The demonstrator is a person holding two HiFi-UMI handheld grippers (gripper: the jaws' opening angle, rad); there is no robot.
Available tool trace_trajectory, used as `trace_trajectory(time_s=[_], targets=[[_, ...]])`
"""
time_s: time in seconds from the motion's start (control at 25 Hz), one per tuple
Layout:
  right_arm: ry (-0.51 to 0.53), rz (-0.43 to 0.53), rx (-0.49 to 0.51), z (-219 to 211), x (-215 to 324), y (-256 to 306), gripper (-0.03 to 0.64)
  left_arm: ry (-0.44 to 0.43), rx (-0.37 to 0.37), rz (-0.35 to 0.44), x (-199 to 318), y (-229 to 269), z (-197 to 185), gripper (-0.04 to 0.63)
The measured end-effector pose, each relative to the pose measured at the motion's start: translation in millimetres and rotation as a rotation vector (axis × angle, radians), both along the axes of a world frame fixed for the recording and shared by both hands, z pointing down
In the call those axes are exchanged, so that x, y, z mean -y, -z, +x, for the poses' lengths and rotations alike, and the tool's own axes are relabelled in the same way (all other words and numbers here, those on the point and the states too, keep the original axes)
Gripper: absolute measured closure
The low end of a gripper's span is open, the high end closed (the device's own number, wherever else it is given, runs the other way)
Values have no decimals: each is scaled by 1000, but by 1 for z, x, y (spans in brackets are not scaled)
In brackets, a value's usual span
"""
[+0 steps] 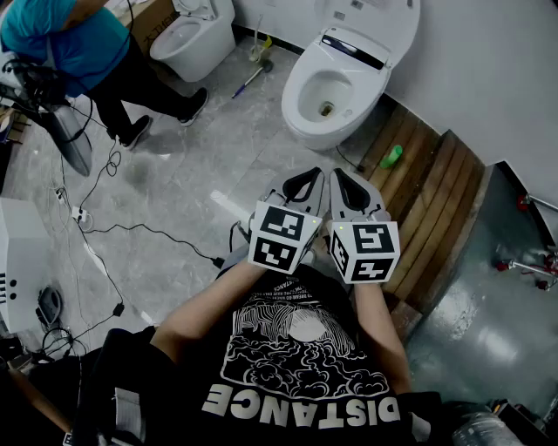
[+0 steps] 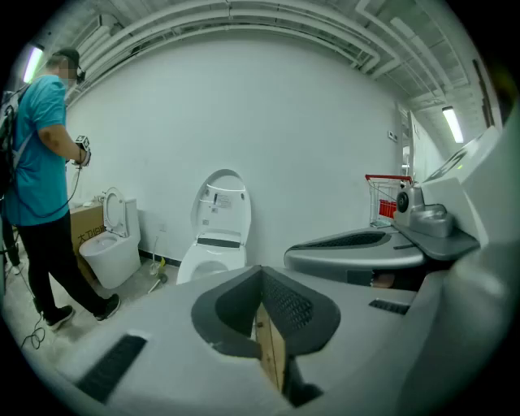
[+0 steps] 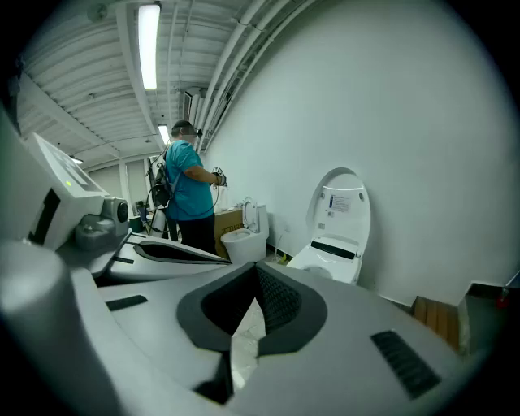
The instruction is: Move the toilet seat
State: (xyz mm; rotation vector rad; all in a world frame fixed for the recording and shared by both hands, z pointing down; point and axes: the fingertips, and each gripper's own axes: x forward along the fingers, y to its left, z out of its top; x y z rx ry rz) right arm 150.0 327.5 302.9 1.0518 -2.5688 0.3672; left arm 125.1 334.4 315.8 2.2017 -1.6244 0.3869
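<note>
A white toilet [image 1: 327, 87] stands against the far wall with its lid [image 1: 375, 22] raised. The bowl is open from above. It also shows ahead in the left gripper view, toilet [image 2: 213, 244], and in the right gripper view, toilet [image 3: 333, 244], well beyond the jaws. My left gripper [image 1: 305, 185] and right gripper [image 1: 347, 185] are held side by side close to my chest, a good step short of the toilet. Both are shut with nothing between the jaws, as their own views confirm: left gripper [image 2: 262, 280], right gripper [image 3: 258, 283].
A second toilet [image 1: 187, 35] stands at the back left, with a person in a blue shirt [image 1: 78, 43] beside it. Cables [image 1: 113, 226] trail over the grey floor on the left. A wooden slatted platform [image 1: 427, 200] with a green bottle [image 1: 391, 157] lies right of the toilet.
</note>
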Motion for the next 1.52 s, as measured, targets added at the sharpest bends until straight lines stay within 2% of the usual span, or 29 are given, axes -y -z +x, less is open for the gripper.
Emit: trace_trajectory(time_s=[0.6, 0.92, 1.32, 1.52], targets=[[-41, -28, 36, 17, 18, -6, 598, -8, 10, -13, 19, -2, 12, 583], [-41, -58, 31, 6, 46, -19, 597, -31, 11, -26, 52, -12, 4, 583], [-81, -114, 3, -37, 107, -38, 597, -69, -16, -78, 113, -31, -38, 583], [-135, -154, -2, -66, 143, -47, 597, -137, -33, -109, 149, -39, -62, 583]])
